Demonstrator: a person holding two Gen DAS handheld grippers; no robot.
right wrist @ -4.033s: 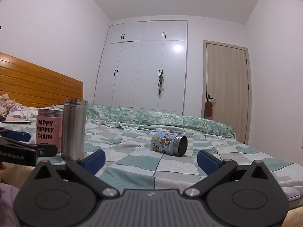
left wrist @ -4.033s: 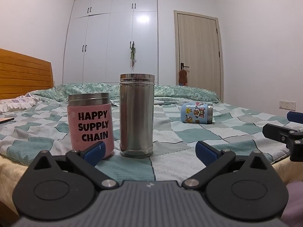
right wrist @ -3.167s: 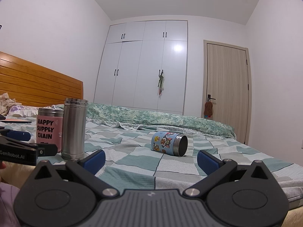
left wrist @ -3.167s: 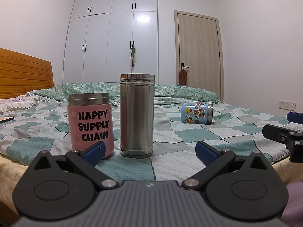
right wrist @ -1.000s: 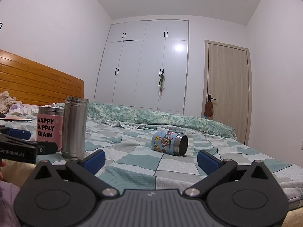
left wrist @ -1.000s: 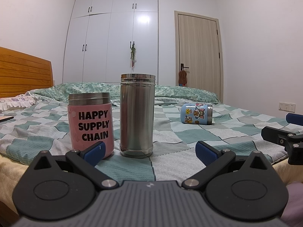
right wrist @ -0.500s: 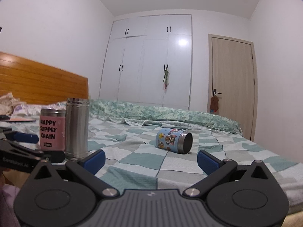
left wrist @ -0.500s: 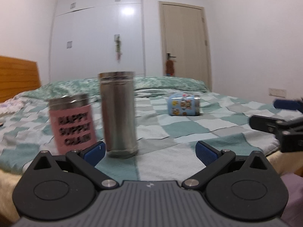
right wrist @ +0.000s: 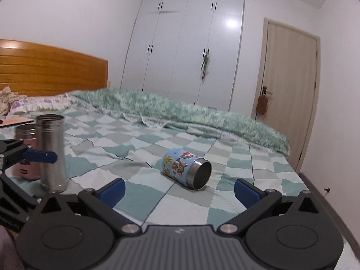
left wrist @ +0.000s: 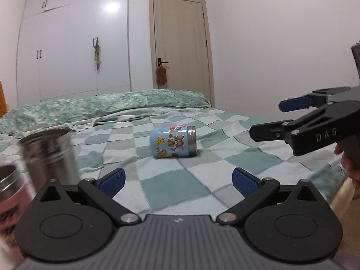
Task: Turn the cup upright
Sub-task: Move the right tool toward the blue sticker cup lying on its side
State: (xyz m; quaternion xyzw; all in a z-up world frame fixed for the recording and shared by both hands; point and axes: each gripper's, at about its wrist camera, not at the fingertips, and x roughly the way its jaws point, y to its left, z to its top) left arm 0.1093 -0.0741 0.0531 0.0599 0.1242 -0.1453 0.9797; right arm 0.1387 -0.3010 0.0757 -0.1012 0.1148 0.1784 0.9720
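A small blue cup (left wrist: 174, 141) with cartoon stickers lies on its side on the checkered bedspread, its steel rim to the right. In the right wrist view the blue cup (right wrist: 185, 167) shows its open mouth toward me. My left gripper (left wrist: 178, 181) is open and empty, short of the cup. My right gripper (right wrist: 180, 189) is open and empty, just in front of the cup. The right gripper also shows at the right of the left wrist view (left wrist: 281, 117), raised above the bed.
A tall steel tumbler (right wrist: 51, 153) and a pink mug (right wrist: 25, 150) stand upright at the left of the bed. A green quilt (right wrist: 180, 112) lies folded along the back. A wooden headboard (right wrist: 51, 72), wardrobe and door stand beyond.
Both grippers have moved up and forward over the bed toward the blue cup. The left one has swung right, so the tumbler and pink mug slid to its left edge.
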